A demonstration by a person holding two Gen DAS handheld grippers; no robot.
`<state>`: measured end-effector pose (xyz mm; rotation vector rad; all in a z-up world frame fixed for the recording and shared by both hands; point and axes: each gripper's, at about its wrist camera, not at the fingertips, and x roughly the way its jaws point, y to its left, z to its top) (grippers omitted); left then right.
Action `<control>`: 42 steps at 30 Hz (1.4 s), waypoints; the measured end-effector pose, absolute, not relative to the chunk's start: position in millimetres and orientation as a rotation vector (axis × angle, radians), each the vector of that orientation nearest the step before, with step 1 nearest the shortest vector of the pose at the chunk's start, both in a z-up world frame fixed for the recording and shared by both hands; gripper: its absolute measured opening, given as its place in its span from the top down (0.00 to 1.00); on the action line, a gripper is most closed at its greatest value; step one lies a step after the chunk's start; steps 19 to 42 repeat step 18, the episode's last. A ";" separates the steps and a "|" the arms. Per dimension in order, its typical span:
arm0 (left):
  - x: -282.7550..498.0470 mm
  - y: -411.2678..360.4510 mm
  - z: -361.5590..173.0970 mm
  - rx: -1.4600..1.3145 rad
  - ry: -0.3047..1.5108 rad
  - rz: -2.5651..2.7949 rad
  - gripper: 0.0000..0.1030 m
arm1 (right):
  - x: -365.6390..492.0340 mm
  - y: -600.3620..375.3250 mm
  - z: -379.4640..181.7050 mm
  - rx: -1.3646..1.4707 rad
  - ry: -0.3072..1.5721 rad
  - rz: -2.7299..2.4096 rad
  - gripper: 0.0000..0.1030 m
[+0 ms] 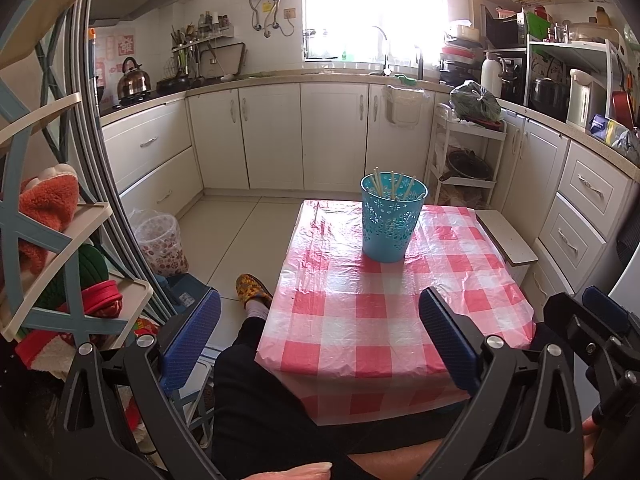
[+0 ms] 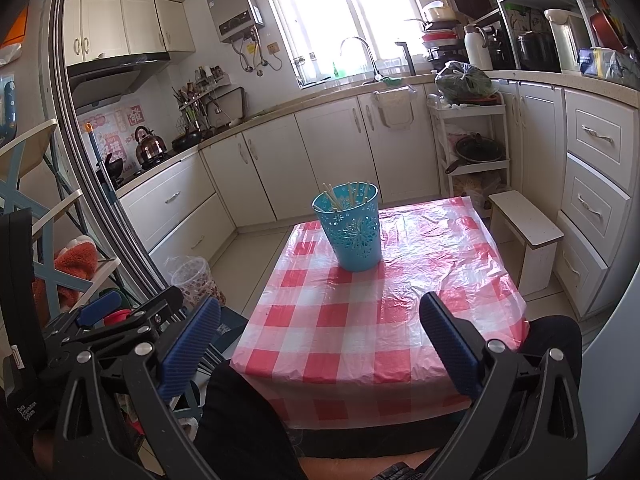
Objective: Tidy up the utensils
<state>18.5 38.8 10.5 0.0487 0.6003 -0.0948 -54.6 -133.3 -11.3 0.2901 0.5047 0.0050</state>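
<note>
A blue perforated holder (image 1: 391,222) stands upright on the far part of a small table with a red-and-white checked cloth (image 1: 360,320). Several pale chopsticks (image 1: 394,186) stick up out of it. It also shows in the right wrist view (image 2: 352,226), with the chopsticks (image 2: 344,196) inside, on the same cloth (image 2: 352,340). My left gripper (image 1: 320,308) is open and empty, held back at the table's near edge. My right gripper (image 2: 320,312) is open and empty too, beside the left one. No loose utensils show on the cloth.
A shelf rack (image 1: 60,240) with clothes stands close on the left. A small white stool (image 2: 528,232) is right of the table. A lined bin (image 1: 160,240) sits on the floor at left. The person's legs (image 1: 256,400) are at the near edge.
</note>
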 end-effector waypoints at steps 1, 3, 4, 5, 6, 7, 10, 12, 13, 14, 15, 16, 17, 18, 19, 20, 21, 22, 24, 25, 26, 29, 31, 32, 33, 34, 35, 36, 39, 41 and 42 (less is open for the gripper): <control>17.7 38.3 11.3 0.050 0.597 -0.094 0.07 | -54.8 -133.2 -12.1 0.290 0.506 0.008 0.07; 14.3 37.4 12.6 0.054 0.578 -0.105 0.07 | -55.9 -132.7 -13.4 0.290 0.508 0.013 0.07; 11.7 36.9 13.9 0.054 0.564 -0.112 0.07 | -56.7 -133.0 -13.7 0.290 0.508 0.015 0.07; 10.1 36.2 14.6 0.058 0.555 -0.119 0.07 | -57.3 -133.1 -14.1 0.291 0.508 0.015 0.07; 9.1 34.0 15.1 0.071 0.552 -0.116 0.07 | -57.2 -133.1 -14.0 0.292 0.507 0.014 0.07; 8.8 31.1 14.6 0.084 0.550 -0.118 0.07 | -57.1 -133.4 -14.0 0.293 0.506 0.013 0.07; 10.2 24.5 12.8 0.106 0.560 -0.131 0.07 | -57.2 -134.1 -15.7 0.300 0.507 0.012 0.07; 13.1 23.2 10.7 0.103 0.578 -0.135 0.07 | -56.0 -135.8 -16.6 0.303 0.509 0.011 0.07; 14.5 23.3 9.5 0.098 0.587 -0.134 0.07 | -56.1 -136.7 -16.6 0.303 0.509 0.011 0.07; 16.4 23.3 8.3 0.095 0.597 -0.134 0.07 | -55.9 -137.4 -16.5 0.303 0.508 0.012 0.07; 18.2 22.6 6.9 0.096 0.606 -0.135 0.07 | -55.7 -137.1 -17.0 0.305 0.508 0.011 0.07; 20.1 21.6 5.9 0.101 0.613 -0.134 0.07 | -54.6 -139.2 -17.2 0.310 0.508 0.012 0.07; 21.7 20.7 4.9 0.106 0.616 -0.131 0.07 | -53.3 -142.0 -17.9 0.319 0.509 0.010 0.07; 23.4 19.9 4.6 0.110 0.617 -0.129 0.07 | -51.7 -143.1 -18.9 0.329 0.513 0.008 0.07; 23.4 19.9 4.6 0.110 0.617 -0.129 0.07 | -51.7 -143.1 -18.9 0.329 0.513 0.008 0.07; 23.4 19.9 4.6 0.110 0.617 -0.129 0.07 | -51.7 -143.1 -18.9 0.329 0.513 0.008 0.07; 23.4 19.9 4.6 0.110 0.617 -0.129 0.07 | -51.7 -143.1 -18.9 0.329 0.513 0.008 0.07; 23.4 19.9 4.6 0.110 0.617 -0.129 0.07 | -51.7 -143.1 -18.9 0.329 0.513 0.008 0.07; 23.4 19.9 4.6 0.110 0.617 -0.129 0.07 | -51.7 -143.1 -18.9 0.329 0.513 0.008 0.07; 23.4 19.9 4.6 0.110 0.617 -0.129 0.07 | -51.7 -143.1 -18.9 0.329 0.513 0.008 0.07; 23.4 19.9 4.6 0.110 0.617 -0.129 0.07 | -51.7 -143.1 -18.9 0.329 0.513 0.008 0.07; 23.4 19.9 4.6 0.110 0.617 -0.129 0.07 | -51.7 -143.1 -18.9 0.329 0.513 0.008 0.07; 23.4 19.9 4.6 0.110 0.617 -0.129 0.07 | -51.7 -143.1 -18.9 0.329 0.513 0.008 0.07; 23.4 19.9 4.6 0.110 0.617 -0.129 0.07 | -51.7 -143.1 -18.9 0.329 0.513 0.008 0.07; 23.4 19.9 4.6 0.110 0.617 -0.129 0.07 | -51.7 -143.1 -18.9 0.329 0.513 0.008 0.07; 23.4 19.9 4.6 0.110 0.617 -0.129 0.07 | -51.7 -143.1 -18.9 0.329 0.513 0.008 0.07; 23.4 19.9 4.6 0.110 0.617 -0.129 0.07 | -51.7 -143.1 -18.9 0.329 0.513 0.008 0.07; 23.4 19.9 4.6 0.110 0.617 -0.129 0.07 | -51.7 -143.1 -18.9 0.329 0.513 0.008 0.07; 23.4 19.9 4.6 0.110 0.617 -0.129 0.07 | -51.7 -143.1 -18.9 0.329 0.513 0.008 0.07; 23.4 19.9 4.6 0.110 0.617 -0.129 0.07 | -51.7 -143.1 -18.9 0.329 0.513 0.008 0.07; 23.4 19.9 4.6 0.110 0.617 -0.129 0.07 | -51.7 -143.1 -18.9 0.329 0.513 0.008 0.07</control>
